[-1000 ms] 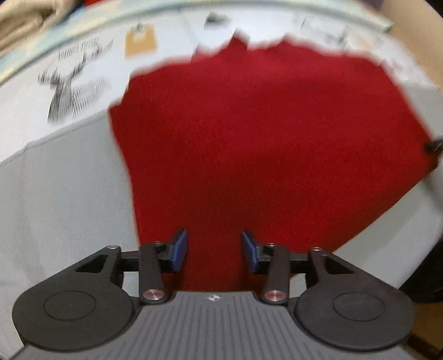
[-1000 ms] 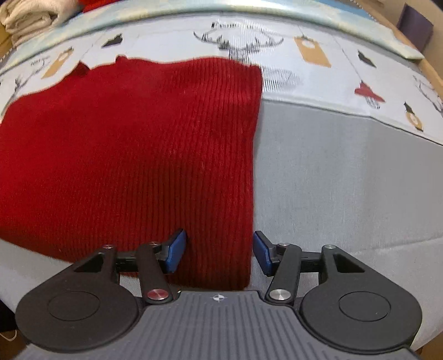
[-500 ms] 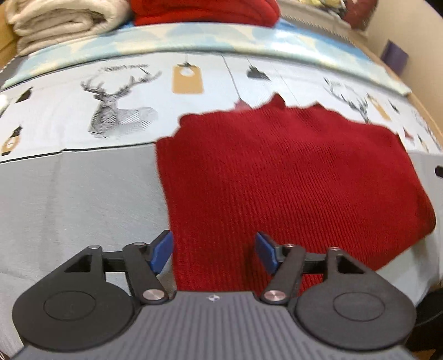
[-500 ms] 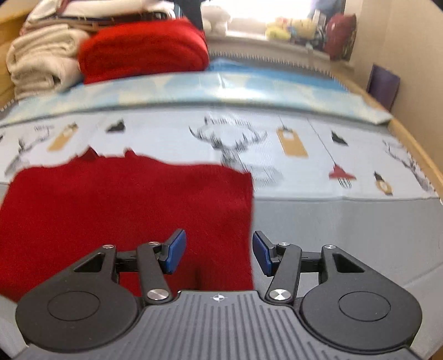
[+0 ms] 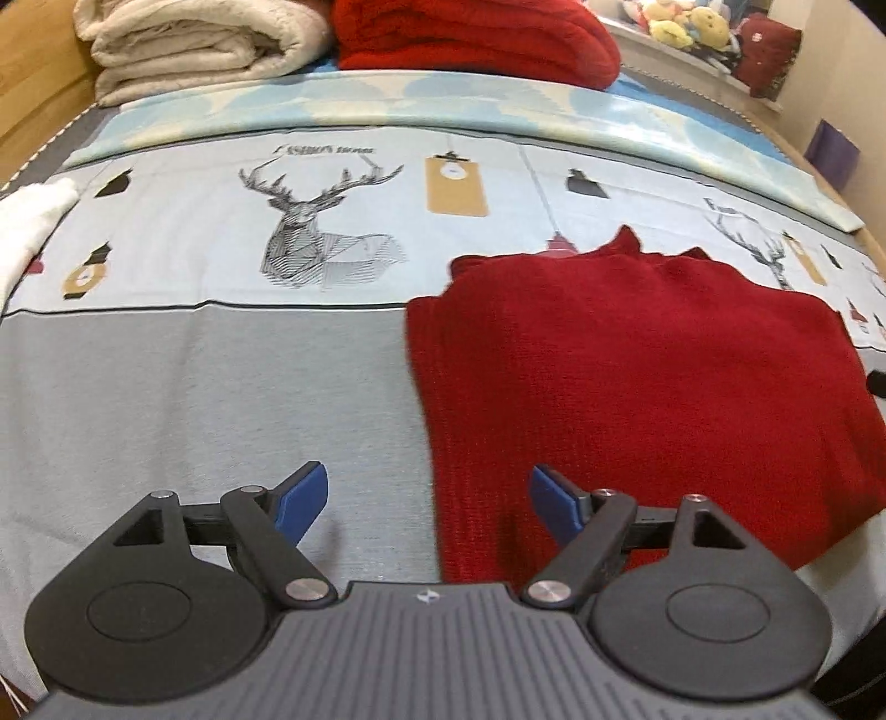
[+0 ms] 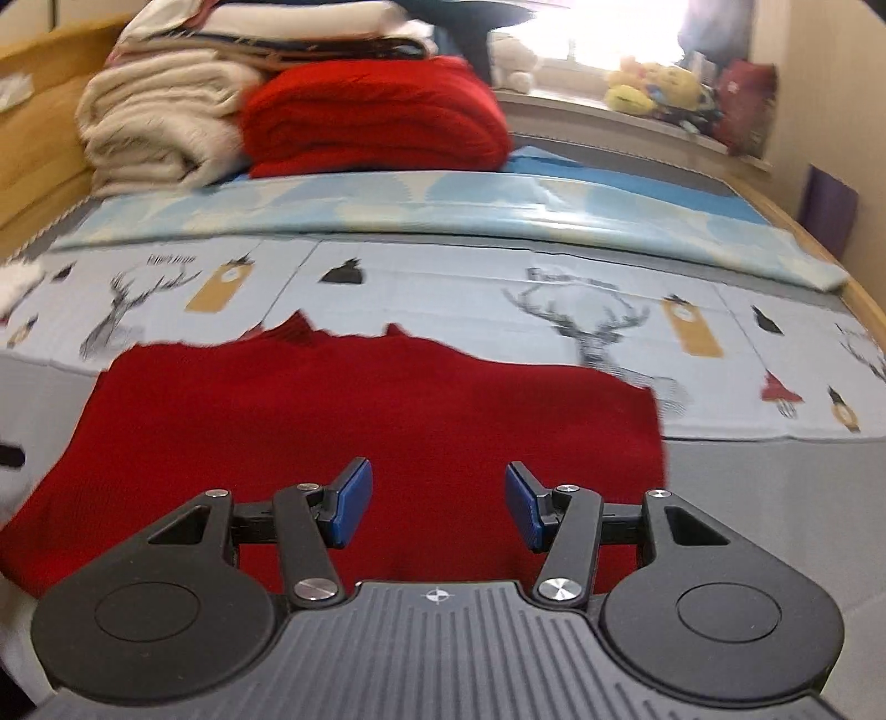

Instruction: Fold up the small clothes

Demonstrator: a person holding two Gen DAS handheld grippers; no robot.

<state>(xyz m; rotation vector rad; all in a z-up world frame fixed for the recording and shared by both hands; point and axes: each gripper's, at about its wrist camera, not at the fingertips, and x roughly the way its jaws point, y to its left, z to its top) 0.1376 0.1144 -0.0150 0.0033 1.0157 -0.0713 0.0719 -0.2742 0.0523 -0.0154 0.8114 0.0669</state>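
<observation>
- Left wrist view: the left gripper (image 5: 429,504) fills the bottom of the frame, its blue pads (image 5: 302,501) set wide and opening further, nothing between them but air.
- Beyond it, the red sweater (image 5: 637,387) lies flat on the bed cover (image 5: 194,399), taking up the centre right of the frame; its left edge runs down between the two pads, but below them rather than gripped.
- The neck of the sweater points toward the upper part of the frame, just onto the printed sheet (image 5: 343,221) with its stag drawing.
- At the top left sits a folded cream blanket (image 5: 199,44), and beside it at top centre a red folded knit (image 5: 476,39).
- A white cloth (image 5: 27,227) shows at the left edge.
- Right wrist view: the right gripper (image 6: 437,501) stands half open, holding nothing.
- The same sweater (image 6: 360,415) spreads across the centre and lower left, under both pads; its right edge falls just right of the gripper.
- The picture is somewhat blurred, so whether the fingers touch the knit I cannot tell.
- Soft toys (image 6: 653,88) line a sill at the upper right.
</observation>
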